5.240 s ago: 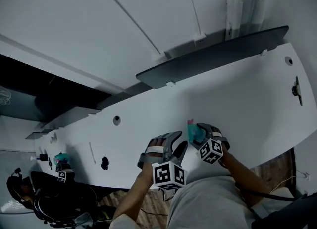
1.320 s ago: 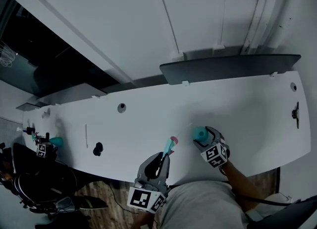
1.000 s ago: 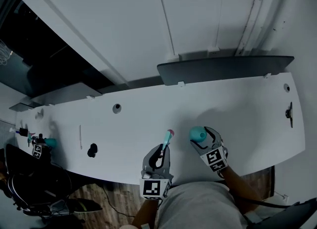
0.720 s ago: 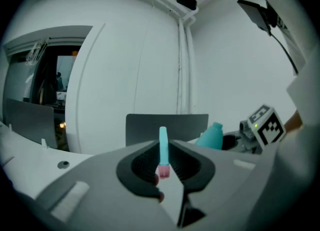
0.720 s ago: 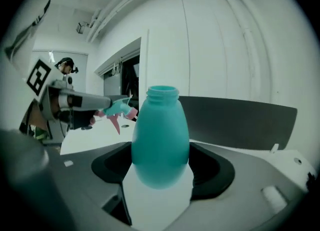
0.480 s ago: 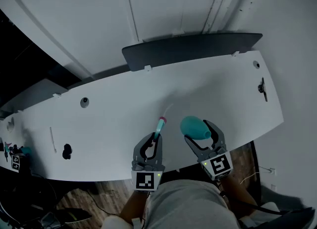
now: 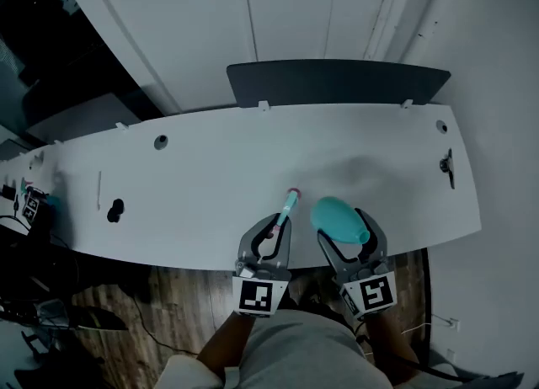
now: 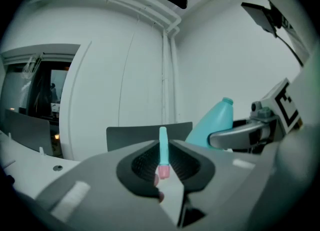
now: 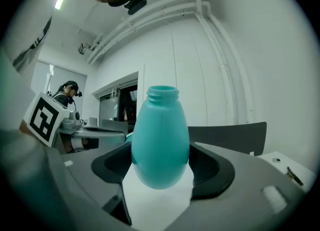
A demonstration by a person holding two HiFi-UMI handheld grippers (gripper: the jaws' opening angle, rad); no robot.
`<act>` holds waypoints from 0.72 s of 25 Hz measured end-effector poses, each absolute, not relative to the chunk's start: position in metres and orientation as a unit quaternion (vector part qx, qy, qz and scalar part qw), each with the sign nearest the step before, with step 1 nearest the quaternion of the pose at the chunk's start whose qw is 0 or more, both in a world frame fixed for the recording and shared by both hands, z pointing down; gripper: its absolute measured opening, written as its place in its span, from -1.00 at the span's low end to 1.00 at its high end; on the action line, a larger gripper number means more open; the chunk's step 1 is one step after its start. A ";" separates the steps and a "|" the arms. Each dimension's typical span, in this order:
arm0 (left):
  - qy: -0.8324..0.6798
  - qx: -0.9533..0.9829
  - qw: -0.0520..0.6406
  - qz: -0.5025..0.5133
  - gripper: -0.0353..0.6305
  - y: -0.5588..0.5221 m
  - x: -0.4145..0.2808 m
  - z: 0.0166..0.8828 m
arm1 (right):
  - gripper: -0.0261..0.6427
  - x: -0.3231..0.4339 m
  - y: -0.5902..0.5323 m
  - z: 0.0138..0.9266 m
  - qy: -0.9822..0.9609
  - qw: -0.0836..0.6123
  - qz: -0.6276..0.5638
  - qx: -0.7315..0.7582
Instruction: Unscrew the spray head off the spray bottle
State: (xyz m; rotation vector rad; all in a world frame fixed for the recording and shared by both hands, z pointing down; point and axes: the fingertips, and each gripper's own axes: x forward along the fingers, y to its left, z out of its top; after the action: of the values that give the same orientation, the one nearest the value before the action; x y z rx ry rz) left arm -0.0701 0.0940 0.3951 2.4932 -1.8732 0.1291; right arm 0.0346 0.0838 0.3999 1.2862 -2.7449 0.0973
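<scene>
The teal spray bottle [image 7: 337, 219] hangs above the white table's [image 7: 210, 168] near edge, upright, with my right gripper [image 7: 346, 230] shut on its belly. Its threaded neck [image 9: 163, 93] is bare and open in the right gripper view. The spray head [image 7: 289, 205], a thin teal piece with a pink end, is off the bottle. My left gripper [image 7: 277, 226] is shut on the spray head [image 8: 163, 151], just left of the bottle [image 8: 216, 122]. Both grippers point level, side by side, a short gap between them.
A dark grey panel [image 7: 337, 82] stands along the table's far edge. A small black object [image 7: 115, 209] lies at the table's left and a black fitting [image 7: 447, 164] at its right. Another person's marker cube [image 7: 32, 204] is at the far left.
The spray head, on the bottle five seconds ago, is now apart in my left gripper. Over the last second both grippers rose, the right lifting the bottle off the table.
</scene>
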 end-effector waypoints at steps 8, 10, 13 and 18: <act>-0.650 0.759 0.022 0.027 -0.74 0.194 -0.036 0.369 | 0.16 0.115 0.159 0.365 -0.906 0.004 0.037 0.422; -0.660 0.750 0.035 0.026 -0.74 0.219 -0.040 0.366 | 0.16 0.129 0.174 0.361 -0.904 0.002 0.035 0.426; -0.671 0.739 0.028 0.047 -0.74 0.249 -0.051 0.363 | 0.16 0.139 0.192 0.359 -0.899 -0.005 0.041 0.436; -0.661 0.749 0.013 0.048 -0.74 0.275 -0.062 0.355 | 0.15 0.126 0.214 0.353 -0.895 -0.017 0.042 0.444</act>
State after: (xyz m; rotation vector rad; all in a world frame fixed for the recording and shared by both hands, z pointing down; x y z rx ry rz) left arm -0.0618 0.2754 0.3555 2.3323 -2.0595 0.1486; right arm 0.1259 0.2142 0.3531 1.4105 -2.8421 0.1328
